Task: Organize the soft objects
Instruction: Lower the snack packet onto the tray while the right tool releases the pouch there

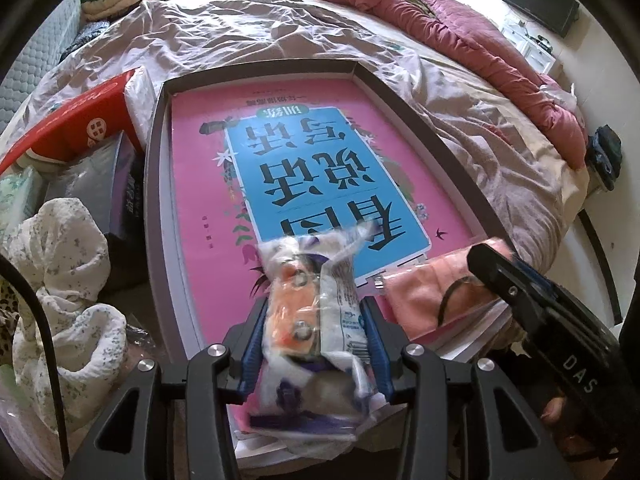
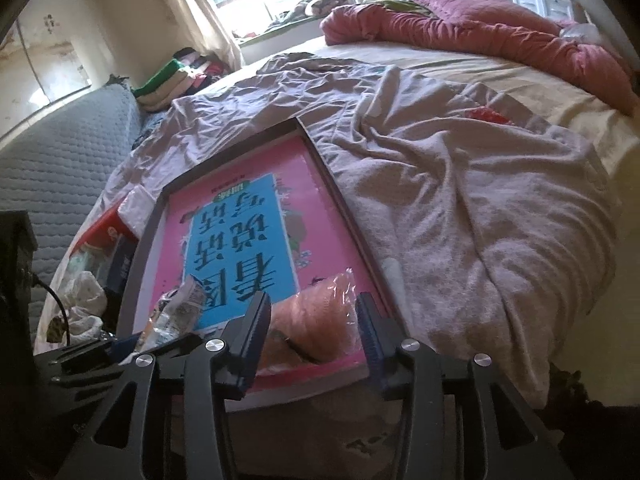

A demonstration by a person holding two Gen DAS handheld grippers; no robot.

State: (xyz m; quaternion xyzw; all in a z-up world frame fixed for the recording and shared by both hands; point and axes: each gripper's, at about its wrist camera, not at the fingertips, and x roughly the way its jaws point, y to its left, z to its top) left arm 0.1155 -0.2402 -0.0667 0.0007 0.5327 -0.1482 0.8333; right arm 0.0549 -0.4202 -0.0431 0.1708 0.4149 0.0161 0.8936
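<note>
You are placing items: your left gripper (image 1: 316, 344) clamps a plastic-wrapped packet (image 1: 312, 320) over the tray (image 1: 154, 184); set it left of the pink cloth pack (image 2: 316, 320) lying between your right gripper's (image 2: 314, 338) parted jaws.

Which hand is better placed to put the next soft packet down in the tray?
Left. The left gripper clamps the crinkly white plastic packet over the grey-rimmed tray; the right gripper stands open around the wrapped pink cloth.

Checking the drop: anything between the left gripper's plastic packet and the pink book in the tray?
Nothing visible. The left gripper holds the plastic packet directly over bare pink book cover in the tray. The peach cloth pack lies alongside, not underneath.
</note>
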